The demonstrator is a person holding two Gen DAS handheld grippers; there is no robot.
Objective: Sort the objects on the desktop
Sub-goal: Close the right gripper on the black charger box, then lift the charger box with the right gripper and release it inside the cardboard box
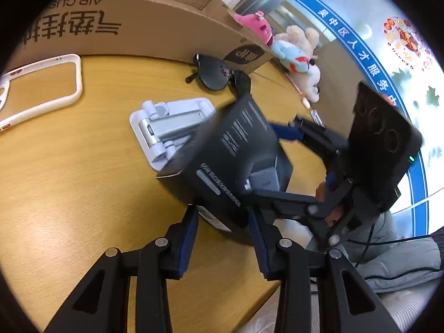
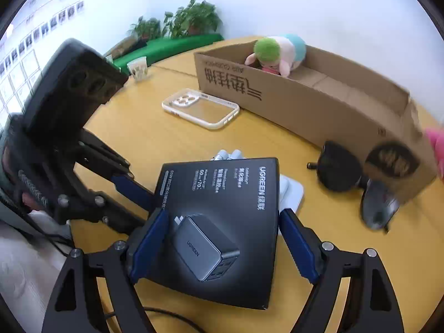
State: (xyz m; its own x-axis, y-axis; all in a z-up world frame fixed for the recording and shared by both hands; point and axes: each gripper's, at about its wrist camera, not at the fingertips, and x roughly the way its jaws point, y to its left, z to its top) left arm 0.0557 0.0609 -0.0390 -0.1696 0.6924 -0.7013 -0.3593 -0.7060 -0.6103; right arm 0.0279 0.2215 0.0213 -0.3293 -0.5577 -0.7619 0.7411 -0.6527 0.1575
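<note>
Read "UGREEN" in pale letters, with two Chinese characters after it, along one edge of the black charger box (image 2: 222,222); read "UGREEN" again on the grey plug printed on its face. Smaller lines of print on the same face too fine to make out. Showed "AIR CUS", cut off by a flap and upside down, beside large black Chinese characters on the side of the cardboard carton (image 2: 319,105). Carried white Chinese characters on a blue wall band (image 1: 360,52) in the left wrist view.

Held tilted above the wooden table (image 2: 166,144), partly covering the white phone stand (image 1: 172,127). Lay across the right gripper (image 2: 223,213), whose blue pads stood wide apart and pressed on the two opposite side edges. Reached with its near corner into the left gripper (image 1: 222,212), whose fingers stood narrow, one pad against each flat face of that corner.

Left on the table beyond: a clear phone case (image 2: 219,125) near the carton and dark sunglasses (image 2: 338,169) just beside the carton's end, both well clear of all four fingers
</note>
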